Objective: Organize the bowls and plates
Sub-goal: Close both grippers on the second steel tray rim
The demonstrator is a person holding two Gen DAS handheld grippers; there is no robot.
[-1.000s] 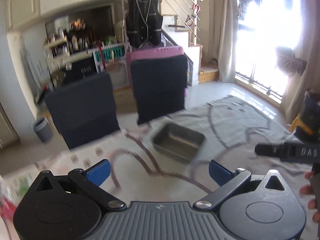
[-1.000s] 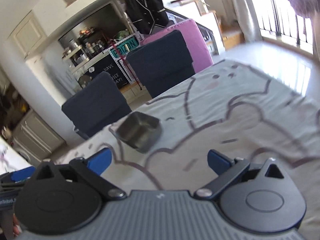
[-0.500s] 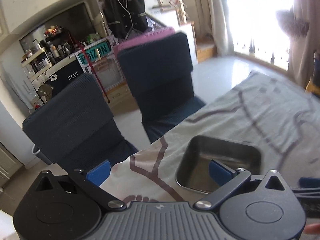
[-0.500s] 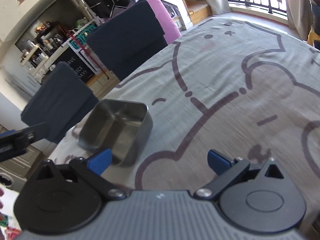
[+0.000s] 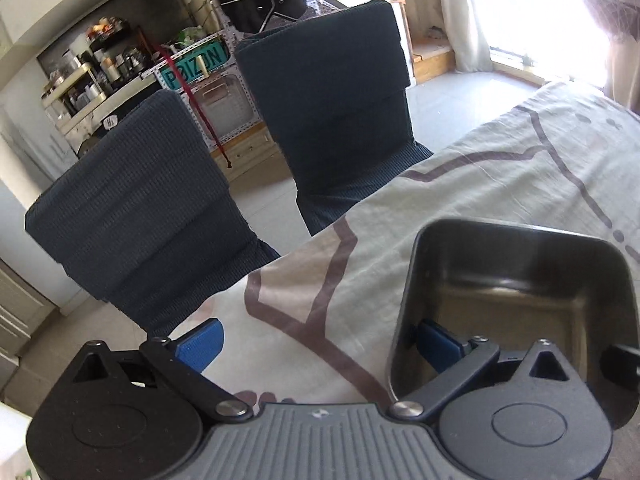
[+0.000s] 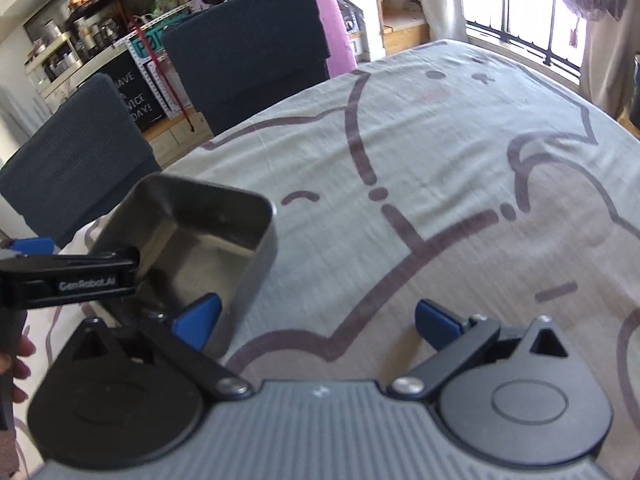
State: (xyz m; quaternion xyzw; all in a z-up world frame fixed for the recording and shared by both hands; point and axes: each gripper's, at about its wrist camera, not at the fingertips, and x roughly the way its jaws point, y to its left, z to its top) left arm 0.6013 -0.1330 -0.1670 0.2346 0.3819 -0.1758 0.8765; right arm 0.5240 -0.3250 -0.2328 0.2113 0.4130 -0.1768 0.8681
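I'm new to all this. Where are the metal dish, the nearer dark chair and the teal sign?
metal dish [image 6: 208, 252]: right wrist view, inner floor.
nearer dark chair [image 5: 136, 216]: left wrist view, backrest.
teal sign [image 5: 196, 66]: left wrist view, lettered face.

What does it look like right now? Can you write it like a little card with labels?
Place: table with a cartoon-print cloth
Dish: one square metal bowl, empty
Left tongs: open, one blue finger inside the bowl, the other outside its left wall
Right tongs: open, left finger inside the bowl's near corner, right finger over the cloth
Behind the table: two dark blue chairs
Grip: neither pair has closed on the bowl yet
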